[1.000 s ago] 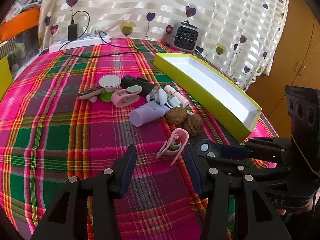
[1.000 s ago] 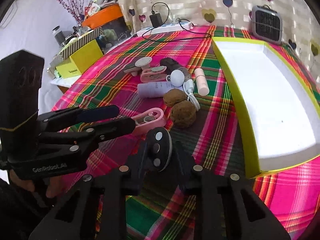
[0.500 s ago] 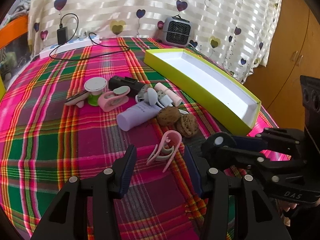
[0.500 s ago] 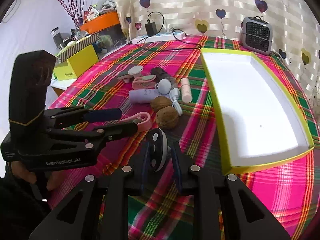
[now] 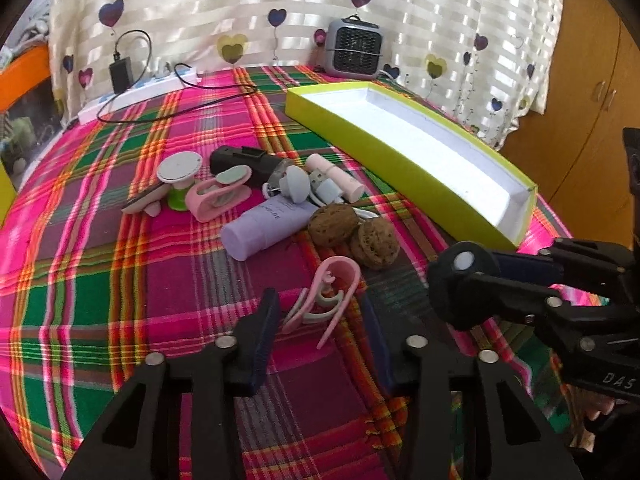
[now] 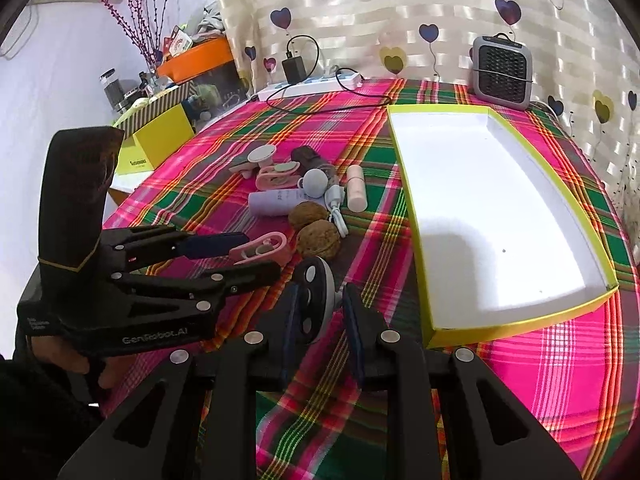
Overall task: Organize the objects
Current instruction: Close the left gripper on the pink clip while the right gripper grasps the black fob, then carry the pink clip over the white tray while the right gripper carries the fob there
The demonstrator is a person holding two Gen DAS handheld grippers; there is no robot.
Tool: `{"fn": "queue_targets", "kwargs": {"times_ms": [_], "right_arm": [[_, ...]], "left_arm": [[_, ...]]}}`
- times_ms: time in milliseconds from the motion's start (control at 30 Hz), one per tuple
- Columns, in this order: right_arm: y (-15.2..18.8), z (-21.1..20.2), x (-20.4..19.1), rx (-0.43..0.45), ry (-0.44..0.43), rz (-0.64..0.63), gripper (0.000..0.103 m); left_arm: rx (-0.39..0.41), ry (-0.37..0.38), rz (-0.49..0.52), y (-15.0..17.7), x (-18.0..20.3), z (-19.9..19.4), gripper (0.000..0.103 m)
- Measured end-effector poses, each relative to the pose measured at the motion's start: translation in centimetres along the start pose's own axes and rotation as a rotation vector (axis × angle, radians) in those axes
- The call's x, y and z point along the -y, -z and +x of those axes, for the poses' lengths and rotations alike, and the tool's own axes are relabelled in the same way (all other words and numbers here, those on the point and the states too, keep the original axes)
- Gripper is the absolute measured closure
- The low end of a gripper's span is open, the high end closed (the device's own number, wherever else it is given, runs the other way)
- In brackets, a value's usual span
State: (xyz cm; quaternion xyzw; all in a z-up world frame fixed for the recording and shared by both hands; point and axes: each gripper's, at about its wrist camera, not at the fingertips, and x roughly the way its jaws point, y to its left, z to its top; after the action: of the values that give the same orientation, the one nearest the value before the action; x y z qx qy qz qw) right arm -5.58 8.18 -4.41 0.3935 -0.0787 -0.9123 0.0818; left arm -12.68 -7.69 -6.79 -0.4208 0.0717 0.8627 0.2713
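The right tongs (image 6: pixel 320 312) grip a round black disc (image 6: pixel 313 300) bound, I judge, rightward for the yellow tray (image 6: pixel 516 324), while the open left tongs (image 5: pixel 320 320) straddle a pink clip (image 5: pixel 328 292), needing only to close.

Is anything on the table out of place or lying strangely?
Yes. The yellow tray holds nothing, while the small items sit jumbled beside it: the lilac tube lies on its side against two walnuts.
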Motion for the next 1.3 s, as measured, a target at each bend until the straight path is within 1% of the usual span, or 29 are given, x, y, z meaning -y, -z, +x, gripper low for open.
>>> {"fn": "queue_targets", "kwargs": {"times_ms": [67,133,167,533,733,933,1100,1300], "right_arm": [[0.0,-0.1,0.2,0.004,-0.001,0.002,0.08],[0.0,-0.2,0.3,0.007,-0.004,0.005,0.08],[0.0,-0.3,0.3,0.009,-0.006,0.006,0.08],[0.2,-1.1,0.5,0.035,-0.013,0.008,0.08],[0.2,-1.3,0.3,0.045,-0.02,0.006,0.08],[0.0,-1.5,0.2,0.055,-0.021,-0.002,0.08],[-0.3,-1.9,0.1,0.075,-0.016,-0.009,0.08],[-0.9,-2.4,0.3,0.096,-0.003,-0.009,0.08]], "left_arm": [[-0.001,-0.019,0.006,0.0,0.1,0.0,0.072],[-0.002,-0.043,0.012,-0.1,0.2,0.1,0.08],[-0.002,-0.055,0.015,-0.1,0.3,0.1,0.082],[0.015,-0.061,-0.009,0.2,0.5,-0.4,0.082],[0.052,-0.075,-0.029,0.5,0.6,-1.4,0.082],[0.089,-0.072,-0.049,0.6,0.6,-2.5,0.082],[0.136,-0.069,-0.063,0.1,0.5,-3.5,0.082],[0.16,-0.062,-0.076,-0.7,0.7,-3.9,0.082]]}}
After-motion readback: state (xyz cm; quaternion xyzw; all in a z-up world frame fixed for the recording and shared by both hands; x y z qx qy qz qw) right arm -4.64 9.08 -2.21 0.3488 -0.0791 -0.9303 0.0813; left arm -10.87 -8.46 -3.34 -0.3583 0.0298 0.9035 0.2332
